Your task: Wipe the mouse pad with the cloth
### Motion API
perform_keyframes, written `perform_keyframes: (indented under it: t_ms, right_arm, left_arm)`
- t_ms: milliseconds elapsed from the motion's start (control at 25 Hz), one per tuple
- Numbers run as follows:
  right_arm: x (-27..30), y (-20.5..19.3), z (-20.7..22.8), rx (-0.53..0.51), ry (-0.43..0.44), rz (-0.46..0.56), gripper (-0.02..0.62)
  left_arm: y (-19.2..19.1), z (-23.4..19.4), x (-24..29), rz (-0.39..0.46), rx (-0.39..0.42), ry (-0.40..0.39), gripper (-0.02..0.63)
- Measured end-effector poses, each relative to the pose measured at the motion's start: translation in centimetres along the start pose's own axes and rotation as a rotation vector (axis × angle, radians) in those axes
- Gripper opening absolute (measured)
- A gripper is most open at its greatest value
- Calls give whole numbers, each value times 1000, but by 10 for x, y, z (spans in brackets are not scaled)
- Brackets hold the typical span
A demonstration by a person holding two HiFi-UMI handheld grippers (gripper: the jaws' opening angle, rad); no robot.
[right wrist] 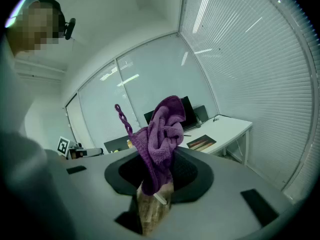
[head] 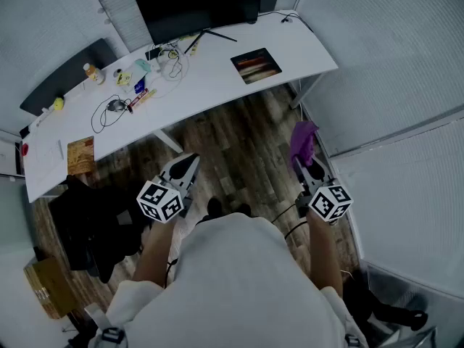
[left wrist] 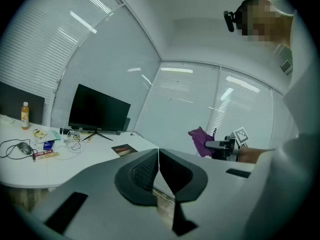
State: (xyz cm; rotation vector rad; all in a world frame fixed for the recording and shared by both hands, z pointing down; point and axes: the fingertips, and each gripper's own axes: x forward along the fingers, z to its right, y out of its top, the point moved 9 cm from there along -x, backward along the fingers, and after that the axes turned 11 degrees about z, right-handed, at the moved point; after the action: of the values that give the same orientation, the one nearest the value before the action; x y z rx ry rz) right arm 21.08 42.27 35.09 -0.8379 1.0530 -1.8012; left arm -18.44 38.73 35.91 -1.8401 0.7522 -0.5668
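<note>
The left tool (left wrist: 158,159) is held over the wooden floor (head: 239,158), its jaws pressed together with nothing between them. The right tool (right wrist: 160,169) is clamped on the purple cloth (right wrist: 162,134), which stands up from the jaws in a crumpled bunch, one twisted loop sticking out to the side. Both tools are in front of the white desk (head: 217,85) and do not touch it.

On the floor at the left stands a cardboard box (head: 47,287); only the head view shows it, and I cannot tell what is in it.

The mouse pad (head: 256,65) lies flat near the right end of the desk, close to its front edge. The monitor (head: 199,6) stands at the back edge. Toward the left end, at the back edge, is a bottle (head: 92,73); the left gripper view shows orange liquid in it. Cables (head: 112,109) lie loose near the middle.

The left gripper view also shows the right tool with the cloth, off the desk's right end.
</note>
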Motion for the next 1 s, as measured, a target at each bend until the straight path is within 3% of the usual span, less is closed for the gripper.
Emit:
perform_keyframes:
  t_ms: [1000]
  right_arm:
    - [34,-9,-29,1,-36,13,130]
  left_arm:
    - [7,-48,-13,2,-24,-32,23]
